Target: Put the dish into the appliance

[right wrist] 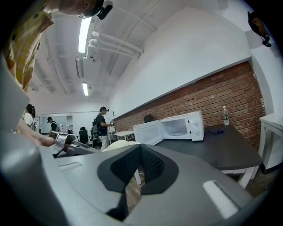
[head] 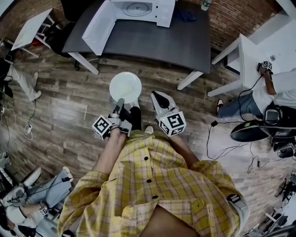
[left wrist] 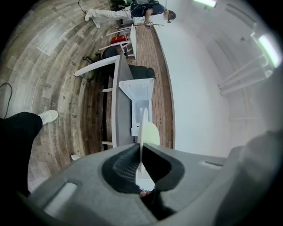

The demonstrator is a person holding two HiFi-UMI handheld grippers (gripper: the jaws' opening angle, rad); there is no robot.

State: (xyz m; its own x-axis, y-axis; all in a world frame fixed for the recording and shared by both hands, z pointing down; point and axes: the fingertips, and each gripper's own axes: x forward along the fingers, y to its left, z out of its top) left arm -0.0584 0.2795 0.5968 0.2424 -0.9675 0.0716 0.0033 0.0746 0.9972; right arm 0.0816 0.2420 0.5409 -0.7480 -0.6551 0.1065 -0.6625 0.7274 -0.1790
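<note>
white dish pinched by its rim, well short of the open microwave

the dish is a plain round plate, white to pale cream, with a smooth shallow well, a thin rim and no pattern. in the head view it lies flat in the air over the wooden floor, ahead of the person's yellow plaid shirt and well apart from the dark desk. the left gripper has its jaws almost together, clamped on the near rim of the dish. in the left gripper view the plate shows edge-on, a thin pale line running out from between the dark jaws. the right gripper is near the dish on its right side, not touching it. its jaws are closed tip to tip with nothing between them. the microwave stands on the far part of the desk. it is white, its door is swung wide open to the left, and the round turntable shows inside.
</note>
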